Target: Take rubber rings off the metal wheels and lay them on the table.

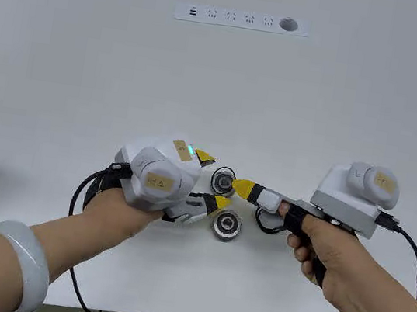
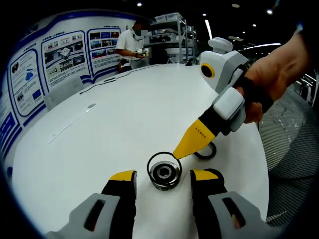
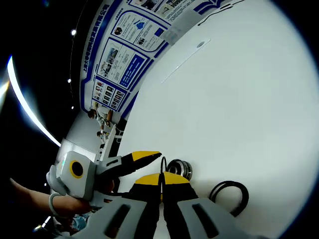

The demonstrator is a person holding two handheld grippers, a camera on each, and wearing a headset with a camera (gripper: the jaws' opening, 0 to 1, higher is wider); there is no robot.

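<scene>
The left gripper (image 2: 162,176) stood wide open around a metal wheel (image 2: 164,173). The right gripper (image 3: 160,173) was pinched shut on its rubber ring (image 2: 163,153).

The bench (image 1: 88,67) is smooth, matt white. The near wheel (image 1: 226,225) and far wheel (image 1: 223,181) are shiny bare metal; the loose ring (image 3: 228,183) and the ring (image 2: 164,153) on the far wheel are dull black rubber. The left gripper (image 1: 214,179) and right gripper (image 1: 243,188) have smooth, faintly glossy white plastic shells and matt yellow tips.

White-grey left gripper (image 1: 214,179) and right gripper (image 1: 241,188), yellow-tipped jaws, black cables (image 1: 82,188); pale bangle (image 1: 20,257) on left wrist.
</scene>
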